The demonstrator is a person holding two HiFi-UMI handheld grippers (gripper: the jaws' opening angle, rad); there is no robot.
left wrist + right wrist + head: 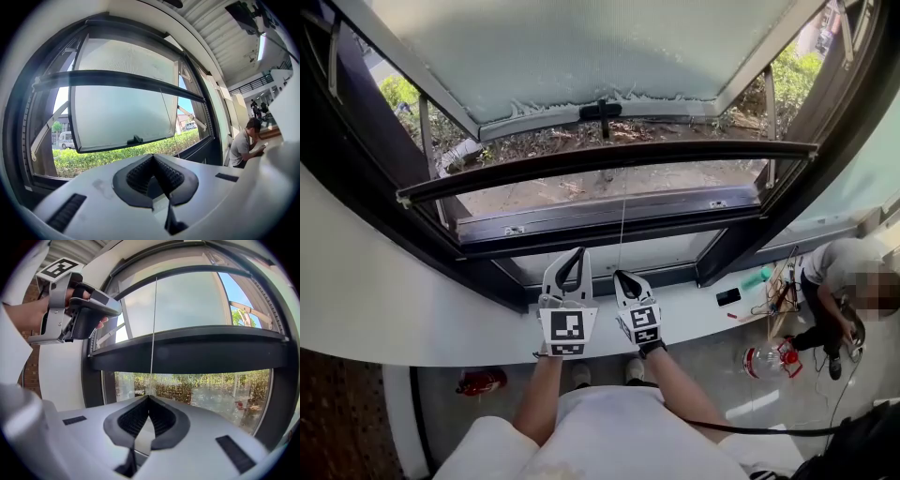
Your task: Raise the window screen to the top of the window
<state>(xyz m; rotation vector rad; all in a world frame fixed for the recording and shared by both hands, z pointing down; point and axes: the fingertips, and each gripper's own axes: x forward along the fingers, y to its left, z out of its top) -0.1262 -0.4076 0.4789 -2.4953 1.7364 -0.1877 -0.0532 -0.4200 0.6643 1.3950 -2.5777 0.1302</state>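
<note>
On our right gripper (623, 276) the fingers pinched the cord (622, 230) below the screen bar (609, 157); on our left gripper (578, 253) they were closed and empty, just beside.

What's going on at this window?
A person at an open window holds a gripper in each hand. The right gripper has its jaws shut on a thin cord that runs down in front of the screen's dark bar. The left gripper is beside it, jaws shut on nothing. The bar sits partway up the window, not yet at the top.
</note>
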